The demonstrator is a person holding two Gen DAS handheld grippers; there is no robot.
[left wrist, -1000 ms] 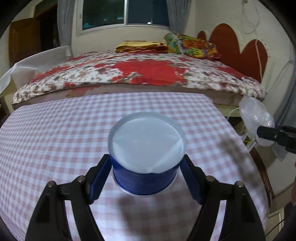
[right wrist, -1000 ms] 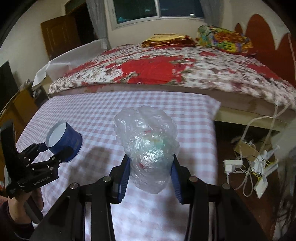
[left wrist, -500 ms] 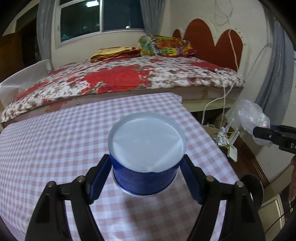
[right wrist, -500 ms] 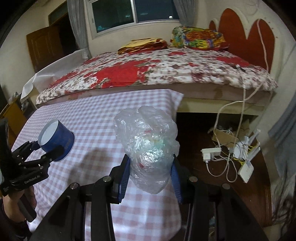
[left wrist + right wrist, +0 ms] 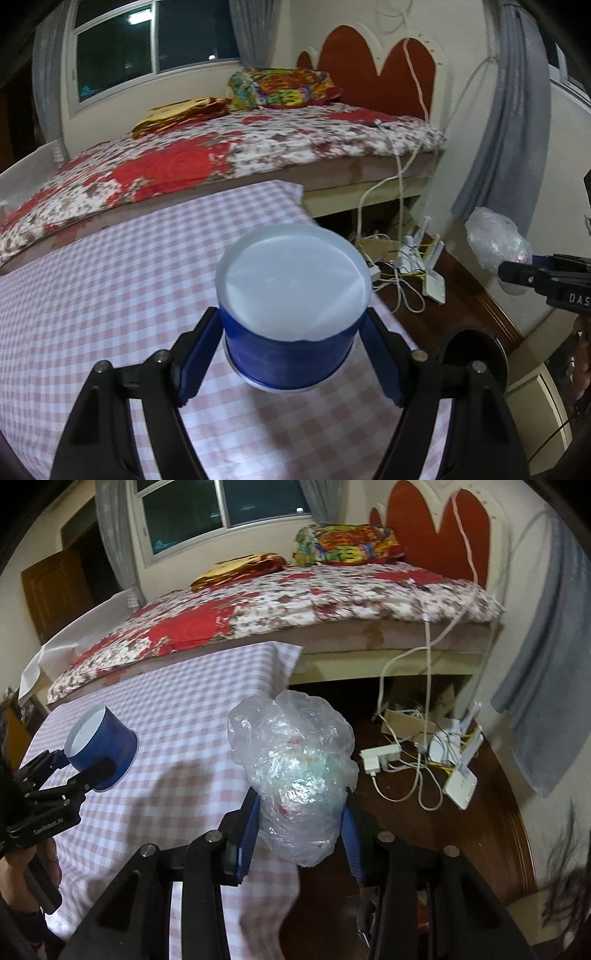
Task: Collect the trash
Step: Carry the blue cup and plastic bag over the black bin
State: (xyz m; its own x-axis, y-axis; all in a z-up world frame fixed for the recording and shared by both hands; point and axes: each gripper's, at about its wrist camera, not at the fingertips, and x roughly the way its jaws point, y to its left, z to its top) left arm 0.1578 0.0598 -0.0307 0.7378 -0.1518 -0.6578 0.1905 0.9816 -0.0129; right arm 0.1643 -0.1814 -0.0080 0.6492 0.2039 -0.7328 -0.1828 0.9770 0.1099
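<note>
A glossy blue plastic cup (image 5: 291, 332), a crinkled clear plastic bag (image 5: 295, 775) and a smooth checked tablecloth (image 5: 110, 277) are seen over dark polished wood (image 5: 424, 830)

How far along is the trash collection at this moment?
Pickup looks done: the left gripper is shut on the blue cup, the right gripper on the crumpled plastic bag, both lifted off the checkered tablecloth. In hand: carrying both. Left: dropping them somewhere; no bin is clearly visible.
</note>
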